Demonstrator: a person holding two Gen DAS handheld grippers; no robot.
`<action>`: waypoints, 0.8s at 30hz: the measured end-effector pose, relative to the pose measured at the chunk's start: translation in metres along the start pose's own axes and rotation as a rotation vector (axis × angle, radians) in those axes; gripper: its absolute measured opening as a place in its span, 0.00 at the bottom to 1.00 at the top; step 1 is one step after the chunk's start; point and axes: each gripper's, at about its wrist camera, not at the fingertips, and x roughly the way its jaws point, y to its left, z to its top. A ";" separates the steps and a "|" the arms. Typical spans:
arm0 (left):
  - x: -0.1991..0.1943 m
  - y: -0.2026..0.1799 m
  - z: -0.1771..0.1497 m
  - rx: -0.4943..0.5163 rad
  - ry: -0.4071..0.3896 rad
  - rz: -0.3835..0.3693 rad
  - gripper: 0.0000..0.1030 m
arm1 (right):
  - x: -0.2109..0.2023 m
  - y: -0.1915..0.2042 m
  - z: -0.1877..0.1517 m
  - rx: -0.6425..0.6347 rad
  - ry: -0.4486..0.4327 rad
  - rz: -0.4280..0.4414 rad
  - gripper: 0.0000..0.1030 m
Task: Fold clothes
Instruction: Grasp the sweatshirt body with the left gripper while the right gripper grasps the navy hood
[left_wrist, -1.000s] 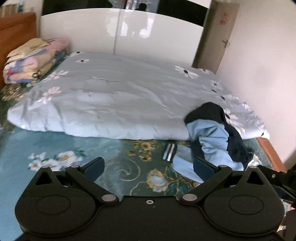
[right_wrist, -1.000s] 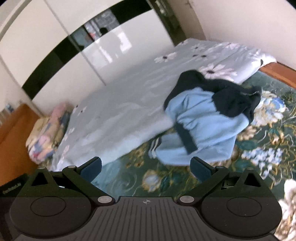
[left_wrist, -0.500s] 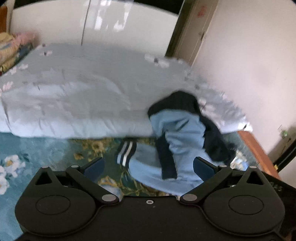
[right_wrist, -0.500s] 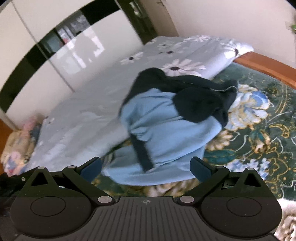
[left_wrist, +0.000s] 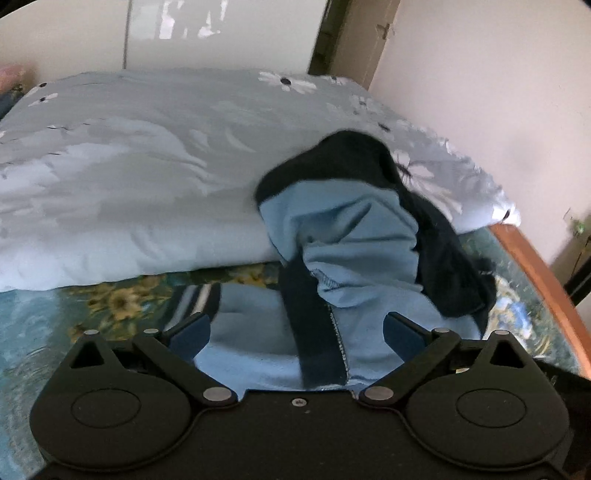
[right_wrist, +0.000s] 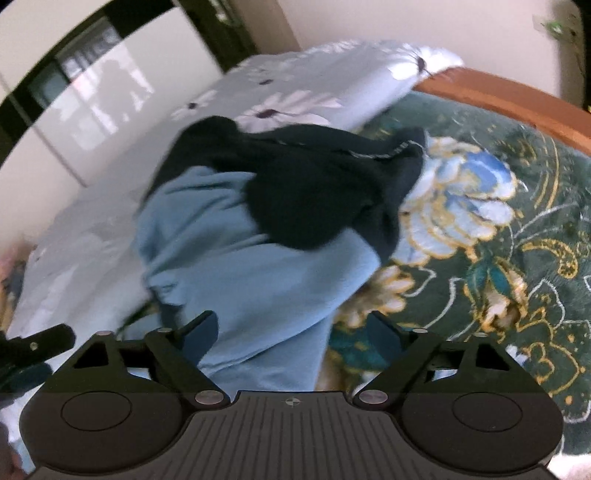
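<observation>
A crumpled sweatshirt (left_wrist: 351, 229), light blue with dark navy parts, lies half on a folded duvet and half on the bedspread. Its striped cuff (left_wrist: 195, 299) points left. My left gripper (left_wrist: 295, 332) hangs open just above the light blue fabric, which fills the gap between its fingers. In the right wrist view the sweatshirt (right_wrist: 240, 266) lies close below my right gripper (right_wrist: 291, 330). Its jaws are closing, with the garment's lower edge between them and the pads not pressing on it. Part of the left gripper's finger (right_wrist: 33, 347) shows at the far left.
A pale blue daisy-print duvet (left_wrist: 129, 177) lies folded across the bed behind the garment. A dark green floral bedspread (right_wrist: 498, 240) covers the mattress. A wooden bed edge (left_wrist: 535, 266) runs along the right, by a wall. A glossy white wardrobe (left_wrist: 221, 37) stands behind.
Both grippers have come down and in towards the sweatshirt, which now fills the lower middle of each view. The right gripper's fingers stand a little closer together.
</observation>
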 end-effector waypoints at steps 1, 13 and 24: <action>0.007 -0.003 -0.001 0.006 0.009 -0.001 0.95 | 0.006 -0.004 0.002 0.007 0.004 -0.004 0.81; 0.091 -0.018 -0.015 0.052 0.187 0.017 0.66 | 0.065 -0.039 0.023 0.131 0.028 -0.035 0.52; 0.091 -0.013 -0.014 -0.037 0.166 -0.062 0.29 | 0.072 -0.046 0.037 0.238 0.025 0.052 0.14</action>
